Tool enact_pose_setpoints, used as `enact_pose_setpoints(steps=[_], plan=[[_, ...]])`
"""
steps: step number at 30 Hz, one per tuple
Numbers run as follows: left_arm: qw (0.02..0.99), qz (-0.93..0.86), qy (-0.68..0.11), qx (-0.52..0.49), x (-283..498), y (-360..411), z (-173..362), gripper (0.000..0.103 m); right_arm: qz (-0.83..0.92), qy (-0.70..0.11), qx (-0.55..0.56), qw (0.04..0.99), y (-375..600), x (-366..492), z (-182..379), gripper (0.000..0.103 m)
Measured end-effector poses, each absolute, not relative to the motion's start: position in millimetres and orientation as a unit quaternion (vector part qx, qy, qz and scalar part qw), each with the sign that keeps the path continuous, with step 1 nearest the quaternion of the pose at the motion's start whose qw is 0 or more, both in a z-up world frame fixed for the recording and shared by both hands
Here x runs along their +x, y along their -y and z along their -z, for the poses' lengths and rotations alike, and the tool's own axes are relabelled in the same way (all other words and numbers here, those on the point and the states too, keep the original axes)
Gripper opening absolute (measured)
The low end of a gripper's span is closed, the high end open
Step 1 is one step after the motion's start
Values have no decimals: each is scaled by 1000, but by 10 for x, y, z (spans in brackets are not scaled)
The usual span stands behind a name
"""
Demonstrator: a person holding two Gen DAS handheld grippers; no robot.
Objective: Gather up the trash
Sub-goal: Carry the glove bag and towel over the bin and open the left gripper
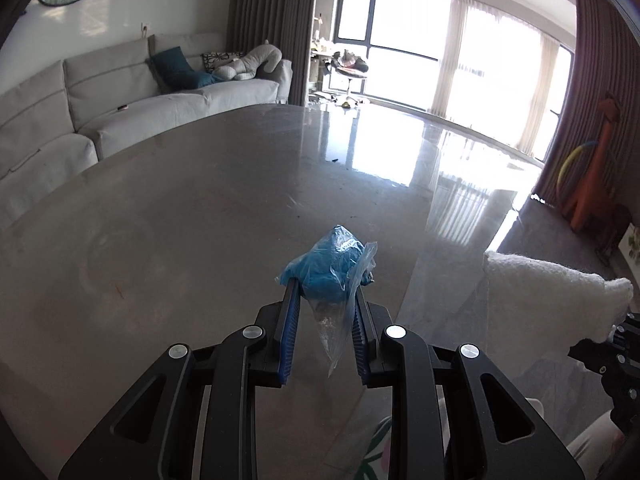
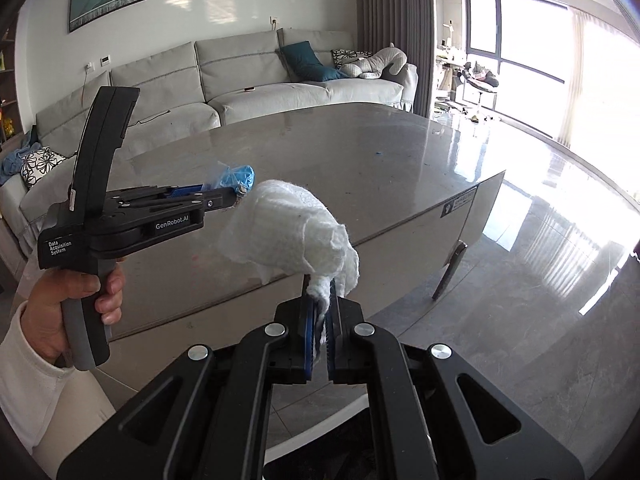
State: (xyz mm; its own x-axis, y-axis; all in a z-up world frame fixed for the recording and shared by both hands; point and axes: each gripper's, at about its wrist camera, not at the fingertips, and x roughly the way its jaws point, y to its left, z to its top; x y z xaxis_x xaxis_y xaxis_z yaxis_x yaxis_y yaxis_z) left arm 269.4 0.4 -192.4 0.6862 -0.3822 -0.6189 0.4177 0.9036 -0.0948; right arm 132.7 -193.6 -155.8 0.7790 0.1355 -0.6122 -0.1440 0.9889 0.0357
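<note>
My left gripper point(image 1: 326, 286) is shut on a crumpled blue plastic wrapper point(image 1: 326, 266) and holds it above the grey table point(image 1: 180, 208). A clear strip of the plastic hangs down between the fingers. My right gripper point(image 2: 322, 302) is shut on a white crumpled tissue wad point(image 2: 296, 228) and holds it in the air off the table's near edge. In the right wrist view the left gripper point(image 2: 236, 196) with the blue wrapper point(image 2: 236, 176) is just left of the tissue. In the left wrist view the tissue point(image 1: 540, 292) shows at the right.
The grey table top point(image 2: 360, 152) carries small dark specks. A grey sofa point(image 2: 240, 80) with cushions stands behind it. Glossy floor point(image 2: 540, 220) and bright windows are to the right. An orange toy point(image 1: 600, 168) stands by the curtain.
</note>
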Motion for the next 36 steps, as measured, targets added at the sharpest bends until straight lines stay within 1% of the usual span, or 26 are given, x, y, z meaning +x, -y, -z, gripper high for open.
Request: enact_pose_setpoints(steps=[3,8,15,20,26,31,36], plan=[[908,247,-338,24,2412,45,2029,24,-49,-331,-4,942,2027,1052,1624,6],[885,299,-355,32,1988,211,2208,24,-31,-352,33,935,2219,694,1770,6],[856,348,-375,71,1575,547,2445,24,5,-360,49,932,2272,336,2051,6],[841,372,-378,105,1345,773,2582,24,19,-370,66,926,2321,239,2220,6],[826,378,-396,133,1324,934,2715,24,41,-382,77,920,2422,140,2418,6],[810,387,-417,146,1296,1021,2856,24,57,-382,86,918,2505,89,2463,6],[799,396,-422,164,1256,1137,2951,24,60,-383,91,917,2527,64,2490,6]])
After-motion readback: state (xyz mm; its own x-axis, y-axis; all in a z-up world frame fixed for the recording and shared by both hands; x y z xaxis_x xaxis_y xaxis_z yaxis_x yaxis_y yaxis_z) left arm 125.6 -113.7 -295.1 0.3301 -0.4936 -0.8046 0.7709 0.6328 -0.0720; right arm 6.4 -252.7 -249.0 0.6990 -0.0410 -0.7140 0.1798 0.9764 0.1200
